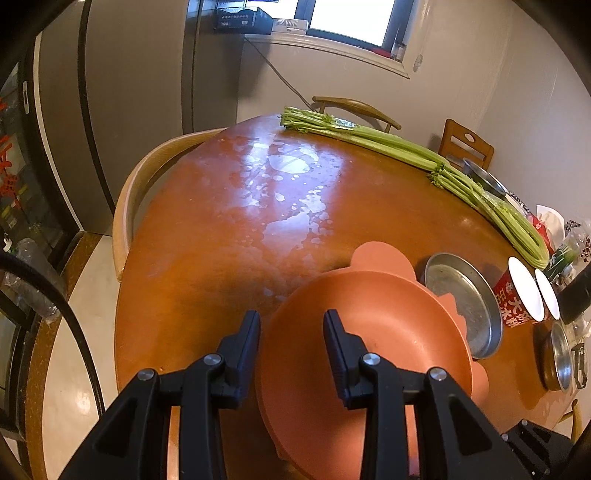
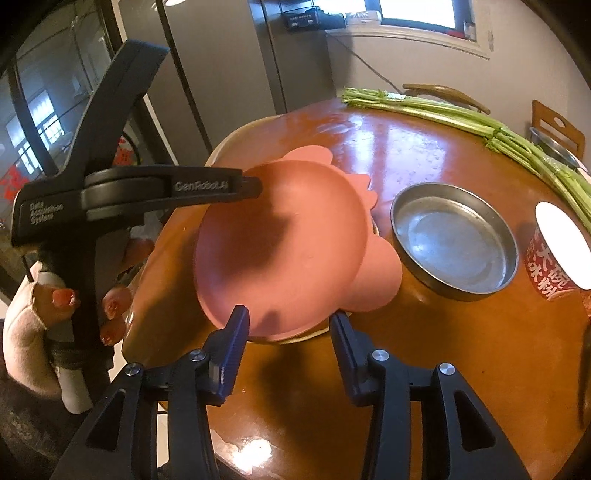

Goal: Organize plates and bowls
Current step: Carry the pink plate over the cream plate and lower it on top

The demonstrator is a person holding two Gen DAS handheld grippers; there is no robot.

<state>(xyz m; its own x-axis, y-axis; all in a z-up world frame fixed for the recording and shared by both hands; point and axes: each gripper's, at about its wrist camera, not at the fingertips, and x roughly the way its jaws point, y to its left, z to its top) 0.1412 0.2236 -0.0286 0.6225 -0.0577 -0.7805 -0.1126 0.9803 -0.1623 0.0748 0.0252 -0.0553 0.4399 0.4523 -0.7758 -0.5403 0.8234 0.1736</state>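
Left tool clenched on pink plate rim at 10 o'clock; plate atop pink stack, surface centre; right tool released at 6 o'clock; steel dish at 3 o'clock

A long bundle of celery lies along the far edge of the round wooden table, reaching from the far side toward the right edge. Two red paper cups with white insides lie tipped near the right edge, by the stalks' ends. Wooden chairs stand against the table's left and far edges, and a window sits in the wall beyond.
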